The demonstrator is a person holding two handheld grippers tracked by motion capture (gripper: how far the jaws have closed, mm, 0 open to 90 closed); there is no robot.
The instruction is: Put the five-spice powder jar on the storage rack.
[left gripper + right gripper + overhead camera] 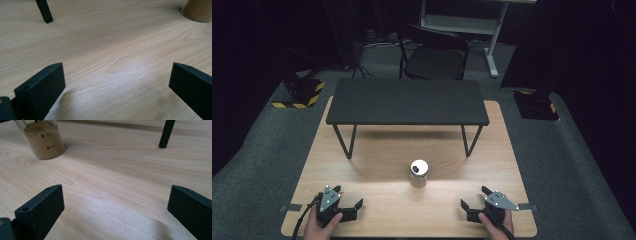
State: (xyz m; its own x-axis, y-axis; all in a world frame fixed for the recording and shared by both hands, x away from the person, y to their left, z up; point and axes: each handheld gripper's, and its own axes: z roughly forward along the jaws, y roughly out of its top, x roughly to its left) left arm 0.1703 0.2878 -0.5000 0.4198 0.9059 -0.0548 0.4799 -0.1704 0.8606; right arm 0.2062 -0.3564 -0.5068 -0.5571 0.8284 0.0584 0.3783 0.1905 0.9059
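here both grippers rest agape, jar (pixel 418 173) upright between them on table (pixel 377 150).

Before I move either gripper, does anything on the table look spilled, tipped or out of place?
Nothing stands out. The jar of brown powder stands upright on the wooden table, white lid on, with no powder around its base. The black shelf sits level on its legs behind it. The left gripper and right gripper rest open and empty.

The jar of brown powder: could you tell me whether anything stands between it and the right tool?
Nothing visible does. Bare table lies between the jar and the open right tool, which rests near the front edge.
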